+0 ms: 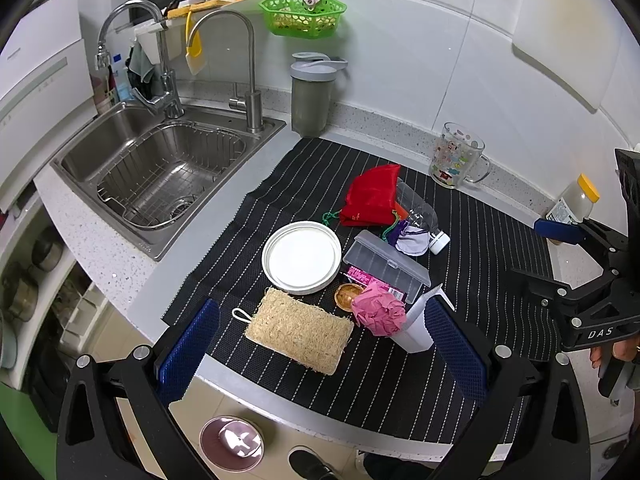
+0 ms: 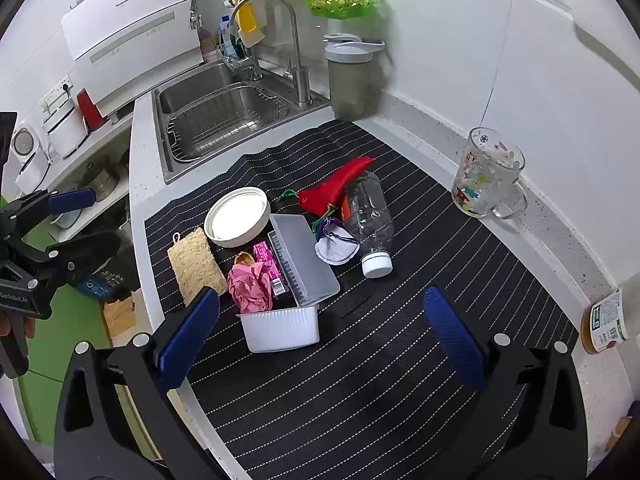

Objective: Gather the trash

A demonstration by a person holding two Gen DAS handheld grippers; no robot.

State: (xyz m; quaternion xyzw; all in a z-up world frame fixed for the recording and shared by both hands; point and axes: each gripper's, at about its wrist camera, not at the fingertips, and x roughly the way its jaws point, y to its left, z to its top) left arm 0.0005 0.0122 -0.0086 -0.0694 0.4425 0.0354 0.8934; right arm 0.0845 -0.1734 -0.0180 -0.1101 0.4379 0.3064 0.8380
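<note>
I have both tools hovering over the near edge of the counter (image 2: pixel 560 216), and nothing is picked up yet, so I judge this to be the opening approach. My left hand-held gripper (image 1: pixel 320 344) has its blue pads wide apart and empty, framing the near end of the clutter; my right hand-held gripper (image 2: pixel 320 336) is equally spread and empty, lined up above bare black pin-striped mat (image 2: pixel 400 360).

The trash sits in a loose heap in the middle of that mat. The crumpled pink paper wad (image 1: pixel 378 310) rests in the mouth of a small white ribbed plastic tub (image 2: pixel 280 330), at the near side of the pile. Just behind it lie a flat pink printed wrapper (image 2: pixel 270 266) and a small brown lid-like piece (image 1: pixel 348 296). Farther back, an empty clear plastic bottle with a white cap (image 2: pixel 368 220) lies on its side, touching a red cloth pouch (image 1: pixel 372 196). A tan loofah scrubber (image 1: pixel 300 330), a white round plate (image 1: pixel 302 256) and a grey translucent lidded box (image 1: pixel 386 264) look like keepers to me.

My next move, I think, is to lower the left tool onto the pink wad, closing gently since it will crush, without tipping the tub. A round pinkish lid on the floor (image 1: pixel 232 442) may be the bin, though I cannot tell.
</note>
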